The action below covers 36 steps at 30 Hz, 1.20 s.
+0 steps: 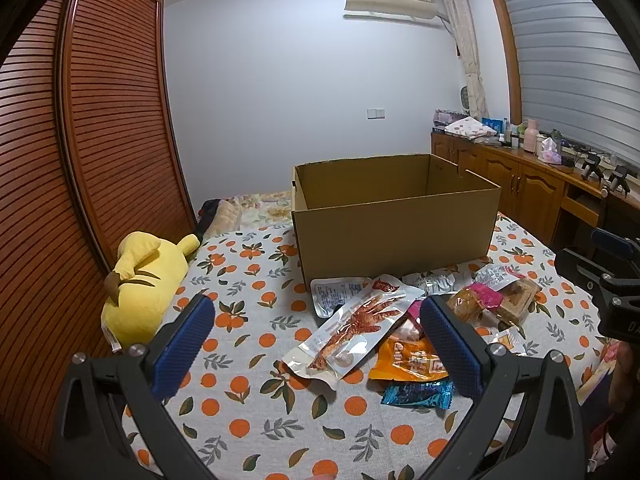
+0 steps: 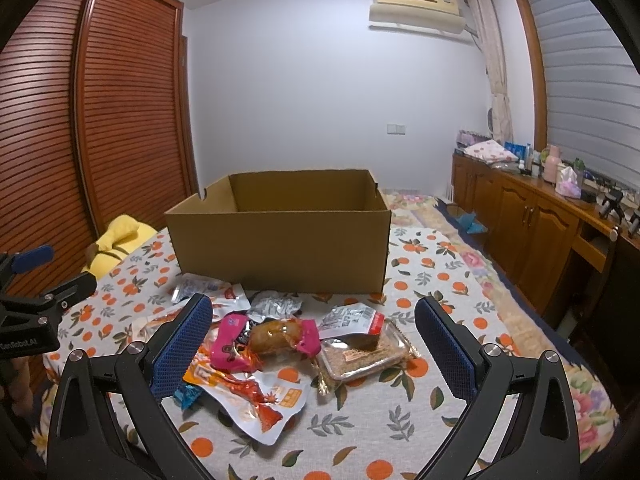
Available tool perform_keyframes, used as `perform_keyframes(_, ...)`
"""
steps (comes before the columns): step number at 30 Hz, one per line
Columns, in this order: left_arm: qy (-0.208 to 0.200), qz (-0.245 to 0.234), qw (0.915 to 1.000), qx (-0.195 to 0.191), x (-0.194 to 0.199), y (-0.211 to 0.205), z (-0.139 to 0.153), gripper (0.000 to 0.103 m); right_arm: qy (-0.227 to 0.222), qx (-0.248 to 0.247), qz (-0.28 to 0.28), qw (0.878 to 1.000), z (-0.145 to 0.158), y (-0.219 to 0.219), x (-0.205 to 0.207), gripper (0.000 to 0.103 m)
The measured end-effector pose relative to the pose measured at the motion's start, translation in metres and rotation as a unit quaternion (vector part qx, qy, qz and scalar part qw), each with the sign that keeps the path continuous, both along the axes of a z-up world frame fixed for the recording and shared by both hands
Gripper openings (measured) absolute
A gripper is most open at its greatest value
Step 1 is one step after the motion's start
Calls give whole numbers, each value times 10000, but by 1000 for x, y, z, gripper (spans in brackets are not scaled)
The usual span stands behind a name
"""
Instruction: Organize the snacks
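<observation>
A pile of snack packets lies on the orange-print cloth in front of an open cardboard box (image 1: 394,236) (image 2: 280,248). In the left wrist view I see a long chicken-claw packet (image 1: 354,330), an orange packet (image 1: 410,362) and a small blue packet (image 1: 418,392). In the right wrist view I see a pink-wrapped bun (image 2: 276,336), a clear tray of brown cake (image 2: 364,354) and a white and red packet (image 2: 256,396). My left gripper (image 1: 316,336) is open and empty above the pile's left side. My right gripper (image 2: 314,334) is open and empty above the pile.
A yellow plush toy (image 1: 146,288) lies at the cloth's left edge beside a slatted wooden wardrobe (image 1: 80,160). A wooden cabinet (image 2: 528,232) with bottles and clutter runs along the right wall. The right gripper (image 1: 608,276) shows at the left wrist view's right edge.
</observation>
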<state>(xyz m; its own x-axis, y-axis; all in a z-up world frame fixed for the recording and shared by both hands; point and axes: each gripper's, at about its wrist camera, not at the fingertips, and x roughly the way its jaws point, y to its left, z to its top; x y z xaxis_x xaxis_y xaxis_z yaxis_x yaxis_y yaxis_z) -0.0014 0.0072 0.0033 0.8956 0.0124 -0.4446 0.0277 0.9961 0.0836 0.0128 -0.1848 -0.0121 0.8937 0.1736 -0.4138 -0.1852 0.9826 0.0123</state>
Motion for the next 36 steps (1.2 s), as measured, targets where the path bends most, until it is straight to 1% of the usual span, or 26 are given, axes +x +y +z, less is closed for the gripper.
perform_keyframes(14, -20, -12, 10000, 7, -2, -1, 4, 103, -46, -5, 6, 10000, 7, 1, 0, 103)
perform_keyframes(36, -10, -24, 10000, 23, -4, -6, 3, 103, -56, 17, 37, 10000, 8, 3, -4, 103)
